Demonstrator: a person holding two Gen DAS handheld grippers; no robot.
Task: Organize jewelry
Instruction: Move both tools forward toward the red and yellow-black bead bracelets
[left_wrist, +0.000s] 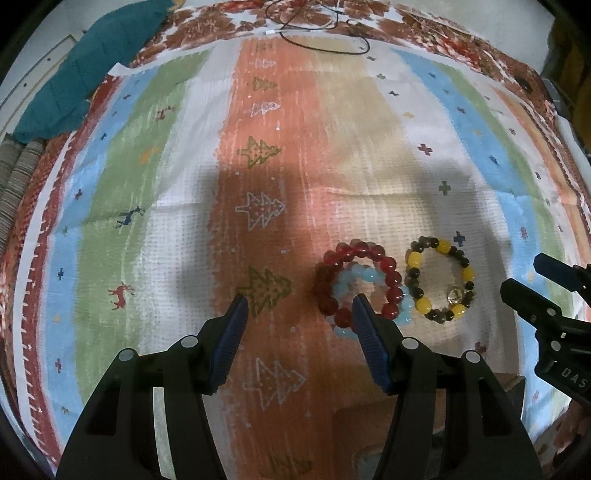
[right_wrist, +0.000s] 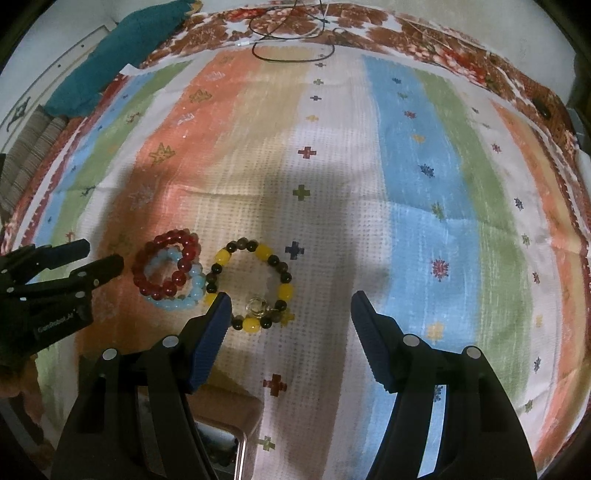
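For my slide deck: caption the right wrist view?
Open right tongs above a yellow-and-dark bead bracelet on a striped cloth.

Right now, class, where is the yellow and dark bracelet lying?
The yellow and dark bracelet lies on the striped cloth, right of the red bracelet, by the right gripper.

A striped cloth (left_wrist: 177, 177) in green, blue, orange, beige and white covers the surface, printed with small trees, deer and crosses. Under it lies a second cloth with a red-brown floral pattern (right_wrist: 436, 40), which shows along the far edge. A thin black cable (left_wrist: 325, 44) lies looped there. A teal fabric (left_wrist: 85, 74) is bunched at the far left corner.
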